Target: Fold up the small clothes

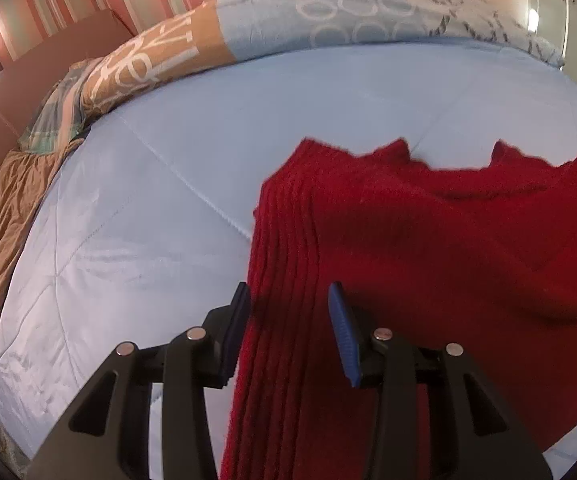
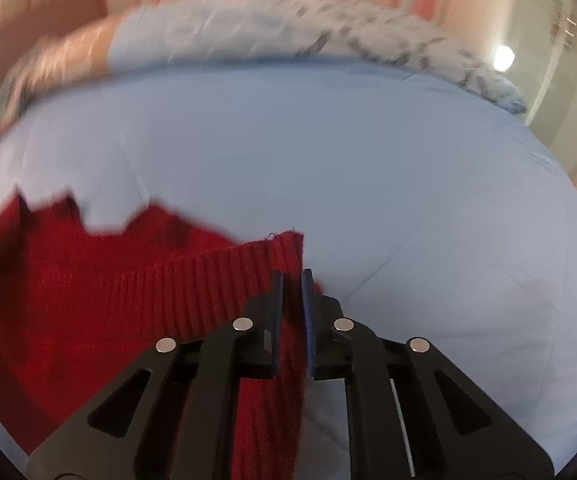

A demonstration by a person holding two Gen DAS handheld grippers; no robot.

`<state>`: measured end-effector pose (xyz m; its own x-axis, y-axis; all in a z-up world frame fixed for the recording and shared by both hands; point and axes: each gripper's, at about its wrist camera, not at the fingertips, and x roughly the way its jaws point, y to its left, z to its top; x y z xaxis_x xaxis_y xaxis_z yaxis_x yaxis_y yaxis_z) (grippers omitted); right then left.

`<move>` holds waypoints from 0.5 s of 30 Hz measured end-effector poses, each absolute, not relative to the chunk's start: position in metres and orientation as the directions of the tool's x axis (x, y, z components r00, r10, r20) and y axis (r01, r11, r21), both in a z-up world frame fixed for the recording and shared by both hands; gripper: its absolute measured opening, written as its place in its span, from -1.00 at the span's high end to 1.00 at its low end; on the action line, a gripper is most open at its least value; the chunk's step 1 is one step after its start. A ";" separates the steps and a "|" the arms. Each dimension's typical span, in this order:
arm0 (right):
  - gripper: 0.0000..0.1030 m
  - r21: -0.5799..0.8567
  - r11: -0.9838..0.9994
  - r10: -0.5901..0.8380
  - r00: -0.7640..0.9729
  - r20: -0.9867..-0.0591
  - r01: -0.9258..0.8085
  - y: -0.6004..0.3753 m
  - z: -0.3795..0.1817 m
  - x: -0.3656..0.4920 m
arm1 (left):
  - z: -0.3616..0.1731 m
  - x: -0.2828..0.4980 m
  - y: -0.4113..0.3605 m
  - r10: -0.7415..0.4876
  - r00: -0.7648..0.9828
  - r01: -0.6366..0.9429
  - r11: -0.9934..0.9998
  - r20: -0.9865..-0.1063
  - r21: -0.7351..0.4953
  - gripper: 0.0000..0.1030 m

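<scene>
1 red sweater (image 1: 428, 232) | L gripper (image 1: 288, 300) jaws apart astride hem | R gripper (image 2: 292, 280) pinching hem

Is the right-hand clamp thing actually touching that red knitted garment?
Touching. The right wrist view shows the right gripper nearly shut, with the ribbed edge of the red knitted garment pinched between its two fingers above the pale blue quilt.
</scene>
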<state>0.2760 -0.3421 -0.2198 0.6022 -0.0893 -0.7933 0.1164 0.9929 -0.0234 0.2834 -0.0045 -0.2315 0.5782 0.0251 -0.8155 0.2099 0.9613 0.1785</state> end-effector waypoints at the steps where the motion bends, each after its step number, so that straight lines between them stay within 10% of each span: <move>1: 0.83 0.013 0.988 -0.085 0.625 -0.776 0.151 -0.351 -0.215 0.273 | -0.230 0.284 -0.005 0.010 0.584 0.215 0.962 -0.812 0.167 0.21; 10: 0.90 0.302 0.924 0.098 0.617 -0.781 0.236 -0.404 -0.242 0.266 | -0.221 0.289 -0.007 -0.032 0.599 0.218 0.968 -0.800 0.124 0.21; 15: -0.01 0.241 0.970 0.179 0.620 -0.763 0.017 -0.352 -0.203 0.264 | -0.220 0.283 -0.014 -0.033 0.609 0.236 0.961 -0.793 0.142 0.20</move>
